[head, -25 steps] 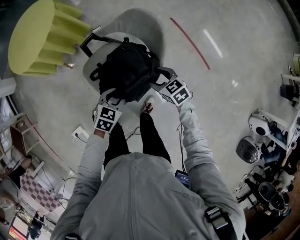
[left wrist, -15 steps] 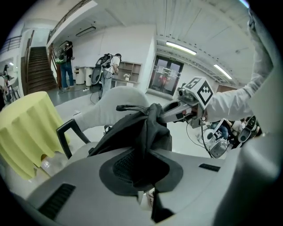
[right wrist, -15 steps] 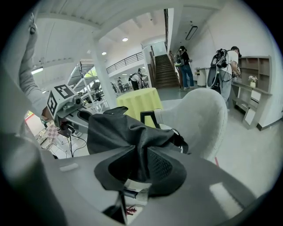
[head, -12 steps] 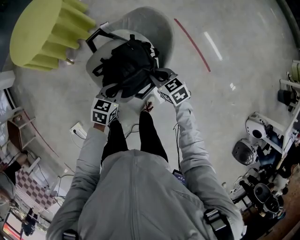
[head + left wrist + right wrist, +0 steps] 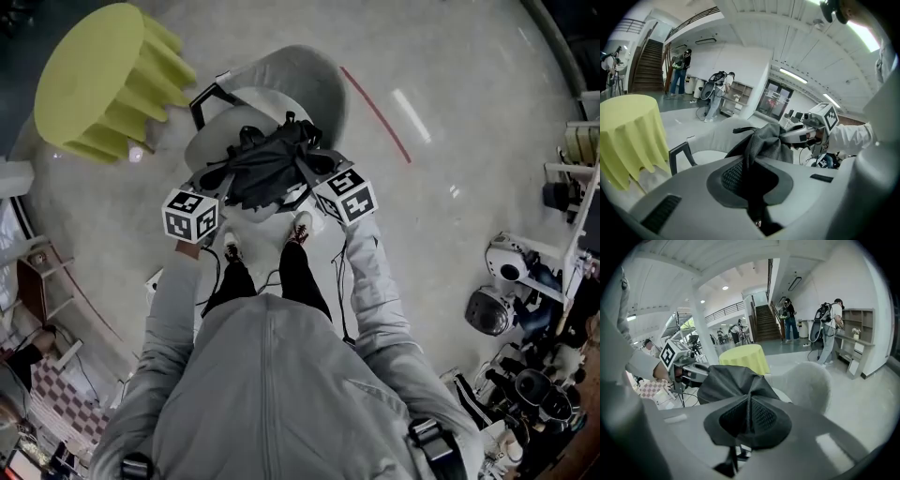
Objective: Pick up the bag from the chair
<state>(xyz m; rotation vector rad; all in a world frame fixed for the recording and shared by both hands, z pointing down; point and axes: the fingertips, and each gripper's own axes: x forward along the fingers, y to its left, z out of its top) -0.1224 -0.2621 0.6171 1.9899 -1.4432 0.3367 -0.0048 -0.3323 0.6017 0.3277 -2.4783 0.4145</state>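
A black backpack (image 5: 267, 167) hangs stretched between my two grippers, lifted off the seat of the white chair (image 5: 300, 80). At its left end, my left gripper (image 5: 208, 184) is shut on the bag's fabric (image 5: 761, 145). The right gripper (image 5: 314, 180) holds the other end, its jaws shut on the dark cloth (image 5: 729, 380). From the left gripper view the right gripper (image 5: 811, 131) shows across the bag; from the right gripper view the left gripper (image 5: 682, 366) shows the same way. The chair (image 5: 806, 383) stands just behind the bag.
A round table with a yellow cloth (image 5: 98, 80) stands to the left of the chair. A red line (image 5: 375, 112) marks the floor at the right. Camera gear and helmets (image 5: 511, 281) crowd the right edge. People (image 5: 827, 329) stand far off by the shelves and stairs.
Both grippers have risen and pulled apart with the bag, which has lifted off the seat and flattened into a stretched band. More of the white seat now shows.
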